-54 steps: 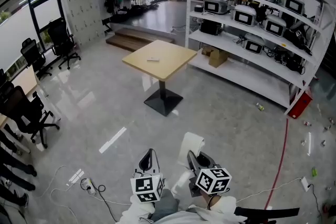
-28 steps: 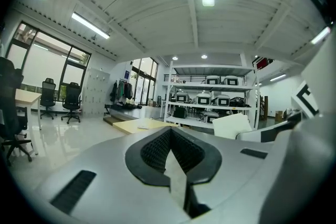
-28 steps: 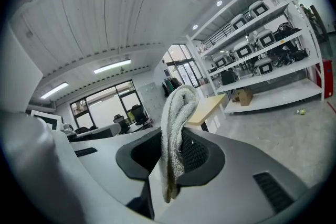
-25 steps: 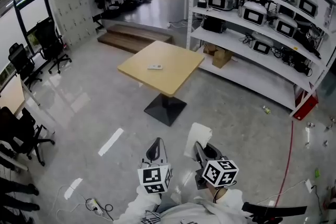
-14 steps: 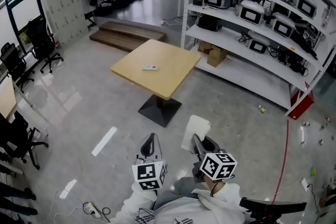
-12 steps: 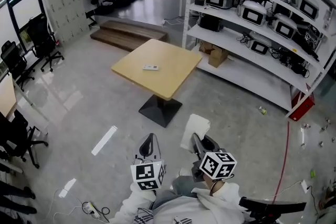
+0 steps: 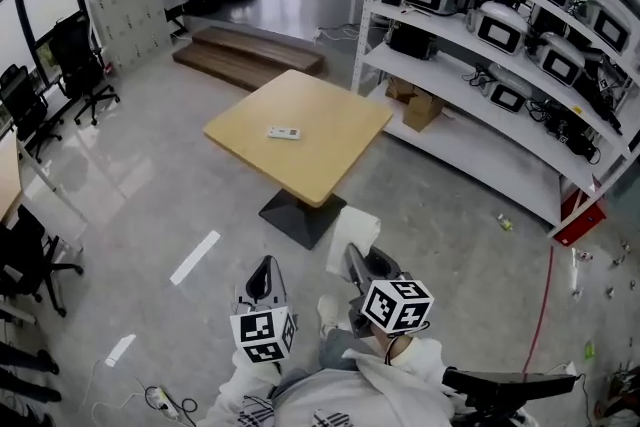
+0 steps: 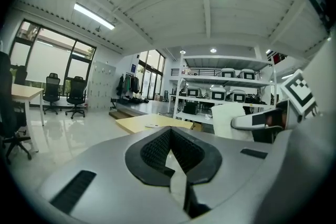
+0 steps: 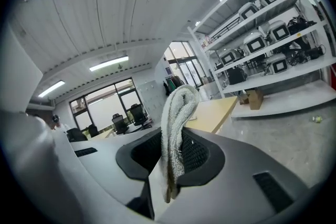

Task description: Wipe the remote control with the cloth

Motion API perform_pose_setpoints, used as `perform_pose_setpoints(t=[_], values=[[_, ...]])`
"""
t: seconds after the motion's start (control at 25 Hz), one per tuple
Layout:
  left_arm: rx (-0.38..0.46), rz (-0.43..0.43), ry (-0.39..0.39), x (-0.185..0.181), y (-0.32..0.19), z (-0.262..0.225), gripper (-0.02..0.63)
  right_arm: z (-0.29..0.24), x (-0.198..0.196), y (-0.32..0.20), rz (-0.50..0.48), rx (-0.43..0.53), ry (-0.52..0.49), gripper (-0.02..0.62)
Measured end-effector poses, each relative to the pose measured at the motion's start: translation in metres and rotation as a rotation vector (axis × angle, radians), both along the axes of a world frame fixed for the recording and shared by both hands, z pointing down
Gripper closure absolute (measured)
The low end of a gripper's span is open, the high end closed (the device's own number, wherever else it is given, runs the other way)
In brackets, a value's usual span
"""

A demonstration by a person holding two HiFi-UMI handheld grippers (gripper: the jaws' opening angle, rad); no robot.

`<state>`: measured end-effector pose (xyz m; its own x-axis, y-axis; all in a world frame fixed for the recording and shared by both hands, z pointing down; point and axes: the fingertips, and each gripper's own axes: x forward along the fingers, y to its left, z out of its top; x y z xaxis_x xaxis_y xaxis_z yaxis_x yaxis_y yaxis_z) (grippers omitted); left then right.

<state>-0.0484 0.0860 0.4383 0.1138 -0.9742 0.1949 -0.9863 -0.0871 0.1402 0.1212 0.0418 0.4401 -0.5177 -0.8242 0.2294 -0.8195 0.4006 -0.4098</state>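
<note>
A small white remote control (image 7: 284, 132) lies flat on the square wooden table (image 7: 330, 150) ahead of me, also faintly visible as the remote control (image 8: 152, 125) in the left gripper view. My right gripper (image 7: 357, 267) is shut on a folded white cloth (image 7: 352, 233), which stands up between its jaws as the cloth (image 9: 176, 123). My left gripper (image 7: 262, 277) is shut with nothing between its jaws, which meet in the left gripper view (image 8: 170, 152). Both grippers are held low, well short of the table.
Metal shelving (image 7: 500, 65) with microwave-like boxes runs along the right. The table's black pedestal base (image 7: 292, 217) stands on grey floor. Office chairs (image 7: 75, 60) stand at left. A white strip (image 7: 195, 257), cables (image 7: 160, 400) and a red hose (image 7: 535, 315) lie on the floor.
The table and remote have come nearer and lower in the head view as I walk toward them. Both grippers keep their hold and position in front of me.
</note>
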Motion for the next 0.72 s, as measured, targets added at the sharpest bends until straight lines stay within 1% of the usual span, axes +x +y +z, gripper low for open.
perform_pose_setpoints(t=[0.12,0.36,0.72], values=[[-0.001,-0.002,-0.014,-0.003,-0.034,-0.001,0.62,-0.002,-0.007,-0.033,-0.016,0.024,0.023,0.506],[-0.011,-0.009,-0.012,0.002,-0.103,-0.001,0.62,0.004,-0.006,-0.098,-0.031,-0.011,0.026,0.506],[-0.013,-0.031,0.022,-0.006,-0.192,-0.001,0.62,-0.002,-0.012,-0.194,-0.056,-0.017,0.043,0.506]])
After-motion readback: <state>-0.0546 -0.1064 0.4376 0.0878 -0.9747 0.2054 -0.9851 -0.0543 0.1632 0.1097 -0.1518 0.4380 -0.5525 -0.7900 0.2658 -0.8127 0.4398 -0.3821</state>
